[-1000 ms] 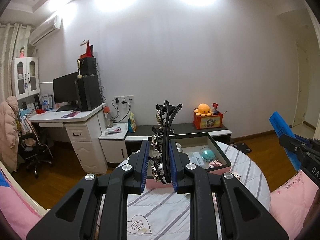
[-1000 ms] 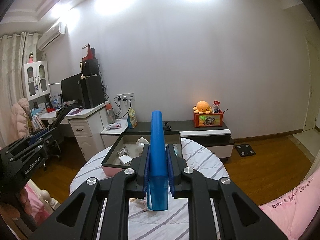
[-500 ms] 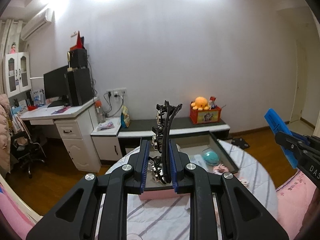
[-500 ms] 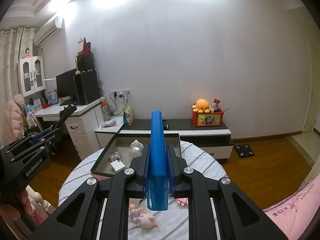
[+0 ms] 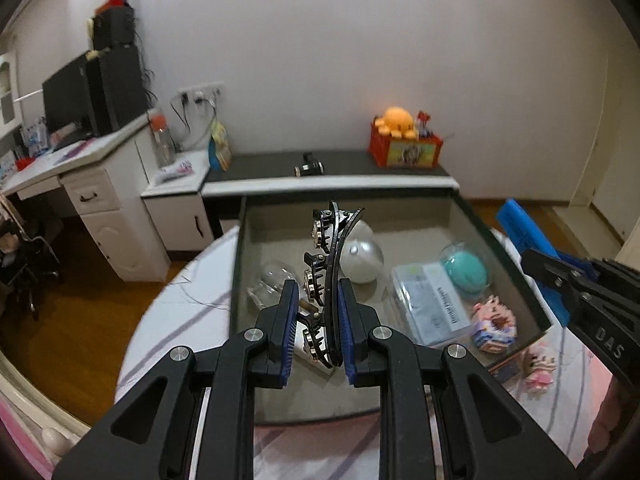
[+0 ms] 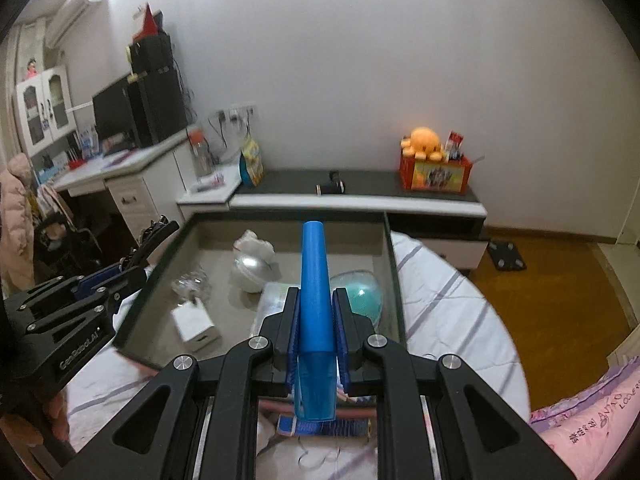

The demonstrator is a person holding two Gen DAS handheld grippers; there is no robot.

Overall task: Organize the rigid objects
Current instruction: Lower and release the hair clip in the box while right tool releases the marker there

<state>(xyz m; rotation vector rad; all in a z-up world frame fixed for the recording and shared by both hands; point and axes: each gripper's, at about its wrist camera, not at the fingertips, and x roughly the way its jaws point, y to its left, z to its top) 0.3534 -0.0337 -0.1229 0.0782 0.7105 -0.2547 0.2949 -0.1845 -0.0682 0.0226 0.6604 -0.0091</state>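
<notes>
**Both grippers loaded and poised over the box**

You have the round table (image 5: 172,320), under its striped cloth, carrying a shallow grey box (image 5: 240,264) that takes up most of its far half. The box sits open-topped and within easy reach, which looks like the reason both tools are carried up over its near rim: it is the place the loose things are being gathered into.

Inside it, from biggest down: a flat clear packet (image 5: 430,304) with a printed label lies right of centre; a silvery ball (image 5: 362,260) rests near the back; a teal egg in a clear shell (image 5: 466,270) sits by the right wall; a small white box (image 6: 196,326) lies near the front left; a crumpled clear wrapper (image 5: 272,284) is beside the left wall; and a pink toy block (image 5: 494,326) sits in the near right corner. A second pink toy (image 5: 540,368) lies outside, on the cloth just beside the box.

Your right gripper (image 6: 316,332) has its jaws clamped on a blue tube (image 6: 314,280), held upright along the fingers, over the front of the box. Your left gripper (image 5: 318,328) is closed on a black hair clip (image 5: 332,276), gripped by its lower end so the toothed length stands clear above the box floor. Neither item is released yet; I judge that dropping them in is the step in hand.
</notes>
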